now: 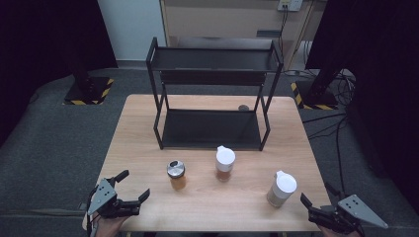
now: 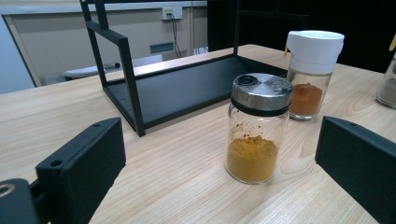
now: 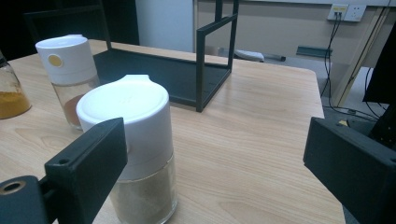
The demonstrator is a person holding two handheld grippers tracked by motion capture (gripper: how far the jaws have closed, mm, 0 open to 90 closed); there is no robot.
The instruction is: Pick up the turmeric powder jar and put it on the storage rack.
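Three spice jars stand in a row on the wooden table [image 1: 148,123]. A silver-lidded jar of yellow powder [image 1: 176,174] [image 2: 258,130] stands just ahead of my left gripper [image 1: 134,183], which is open and apart from it. A white-capped jar of orange powder [image 1: 225,163] [image 2: 310,74] [image 3: 70,79] stands in the middle. A white-capped jar of beige powder [image 1: 281,189] [image 3: 140,154] stands close in front of my right gripper [image 1: 316,193], beside its left finger [image 3: 88,158]. That gripper is open too, with nothing between its jaws.
A black two-tier metal rack [image 1: 212,59] stands at the back half of the table, both shelves bare. A small dark round object [image 1: 243,107] lies by its right rear leg. Cables and stand bases sit on the floor beyond.
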